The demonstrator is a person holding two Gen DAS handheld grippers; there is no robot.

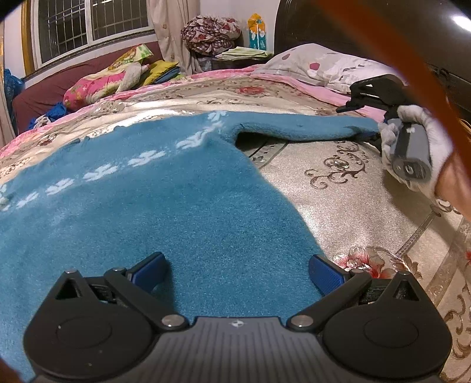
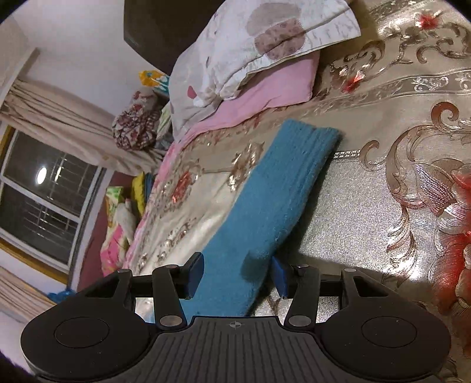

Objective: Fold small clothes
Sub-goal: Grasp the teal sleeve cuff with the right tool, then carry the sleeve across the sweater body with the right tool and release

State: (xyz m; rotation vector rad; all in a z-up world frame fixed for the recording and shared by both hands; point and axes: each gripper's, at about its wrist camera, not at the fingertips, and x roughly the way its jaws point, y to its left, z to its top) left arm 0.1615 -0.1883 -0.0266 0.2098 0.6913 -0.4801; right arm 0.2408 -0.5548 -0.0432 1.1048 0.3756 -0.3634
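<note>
A teal blue knit sweater [image 1: 153, 206] with a row of pale snowflake marks lies spread on the patterned bedspread [image 1: 353, 182]. My left gripper [image 1: 238, 274] hovers over its lower body, open, with its blue pads [image 1: 325, 272] wide apart and only fabric below them. One sleeve [image 1: 300, 129] stretches right, lifted off the bed with a shadow under it. In the right wrist view that sleeve [image 2: 273, 191] runs between the pads of my right gripper [image 2: 238, 275], which is shut on it near the cuffless middle; the ribbed cuff [image 2: 312, 138] lies ahead. A gloved hand [image 1: 435, 144] holds the right gripper.
A white and pink pillow [image 1: 318, 64] sits at the head of the bed against a dark headboard [image 1: 353, 23]. Bundled cloth [image 1: 209, 32] and folded bedding [image 1: 103, 82] lie along the far side under a window [image 1: 88, 26]. The bedspread right of the sweater is bare.
</note>
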